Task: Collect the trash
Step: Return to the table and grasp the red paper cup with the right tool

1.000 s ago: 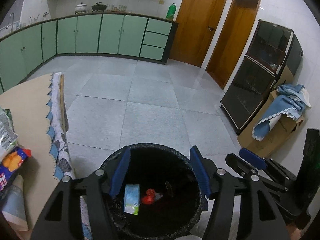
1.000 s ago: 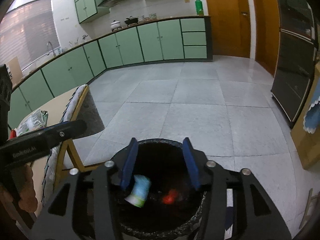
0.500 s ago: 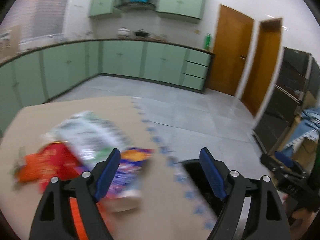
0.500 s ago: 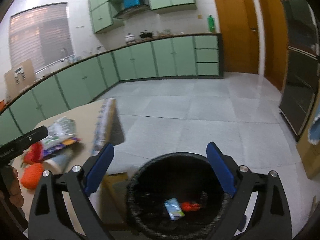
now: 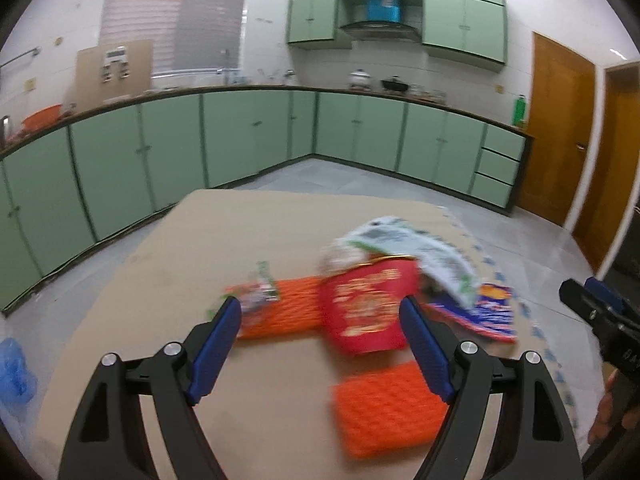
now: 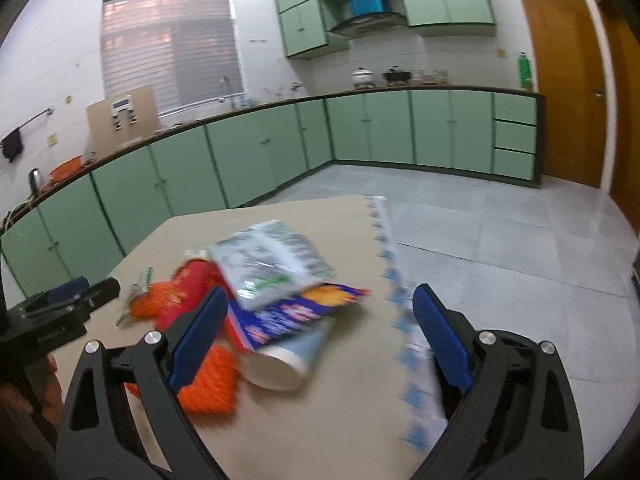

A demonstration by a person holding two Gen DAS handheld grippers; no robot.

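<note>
A pile of trash lies on the tan table [image 5: 248,232]: a red cup [image 5: 366,306], orange foam nets [image 5: 390,408], a white-green bag [image 5: 416,248] and a blue snack bag [image 5: 490,312]. My left gripper [image 5: 320,348] is open and empty, above the table just short of the red cup. My right gripper [image 6: 320,332] is open and empty, above the blue snack bag [image 6: 296,312], with a lying white cup [image 6: 288,360] and the white-green bag [image 6: 272,264] before it. The views are blurred.
Green kitchen cabinets [image 5: 248,136] line the far walls. The table's right edge with a patterned cloth trim [image 6: 400,312] drops to grey floor tiles [image 6: 500,240]. Wooden doors [image 5: 560,128] stand at the right. A blue bag [image 5: 14,372] lies left of the table.
Both grippers have swung left from above the black trash bin to above the table's trash pile. Both are open wide; the bin is out of view.
</note>
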